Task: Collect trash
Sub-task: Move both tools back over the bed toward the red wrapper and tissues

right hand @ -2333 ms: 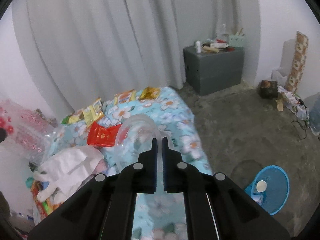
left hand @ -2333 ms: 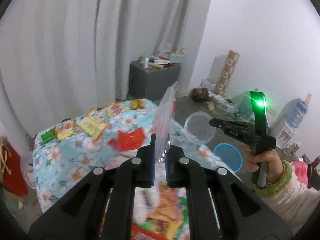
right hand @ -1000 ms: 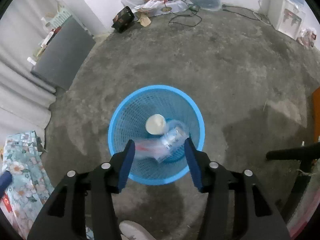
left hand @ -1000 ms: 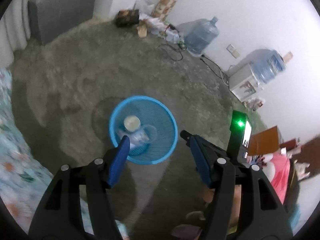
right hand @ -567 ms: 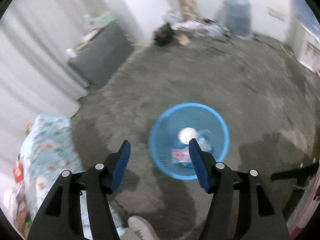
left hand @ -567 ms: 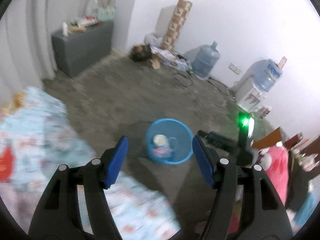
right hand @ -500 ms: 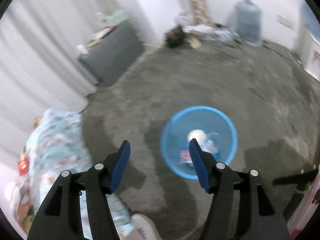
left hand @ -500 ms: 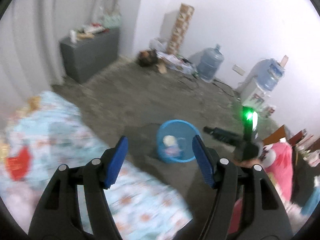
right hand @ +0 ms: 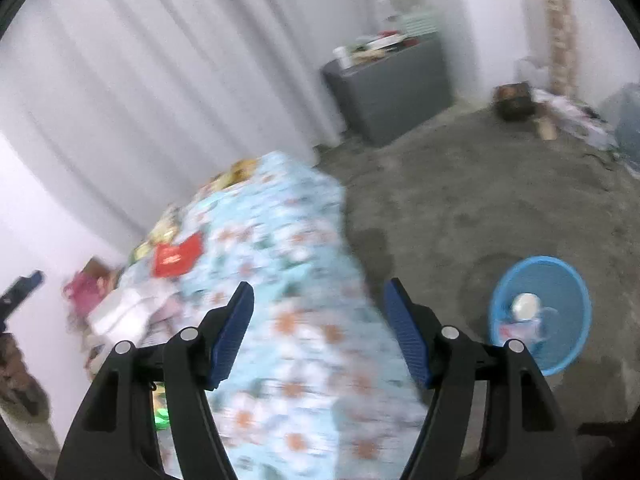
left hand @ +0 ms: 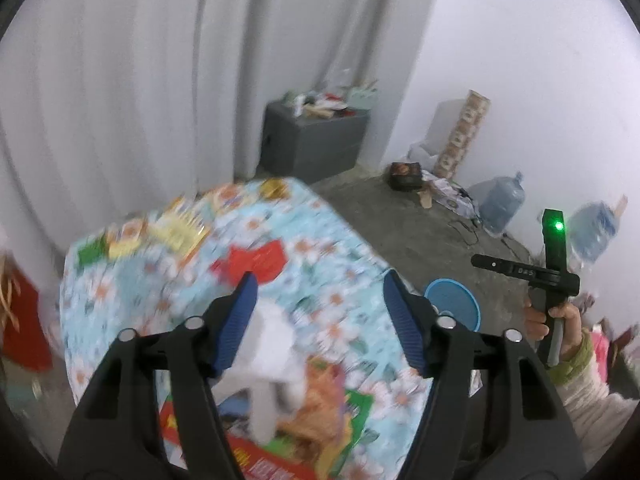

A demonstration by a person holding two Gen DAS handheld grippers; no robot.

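Observation:
My left gripper [left hand: 320, 280] hangs over the floral-cloth table [left hand: 320, 232] with its jaws closing and nothing pressed between them. Below it lie white crumpled paper [left hand: 272, 332], a red wrapper [left hand: 256, 260], yellow wrappers [left hand: 180, 232] and a colourful packet [left hand: 320, 400]. My right gripper [right hand: 319, 286] is above the table's near corner [right hand: 304, 240], jaws opening, with nothing in them. The blue basket [right hand: 568, 276] stands on the floor to the right, with a white lid [right hand: 526, 306] and clear plastic inside. Both views are blurred.
A grey cabinet [left hand: 316, 144] with clutter on top stands by the curtain. Water bottles [left hand: 502, 204], a patterned tube [left hand: 464, 132] and cables line the far wall. A red bag [left hand: 20, 320] sits left of the table. A hand [left hand: 560, 316] holds the right gripper's handle.
Both grippers let go of the clear bag and cup over the basket, then rose and swung left to the table. The basket has slid to the right side of both views.

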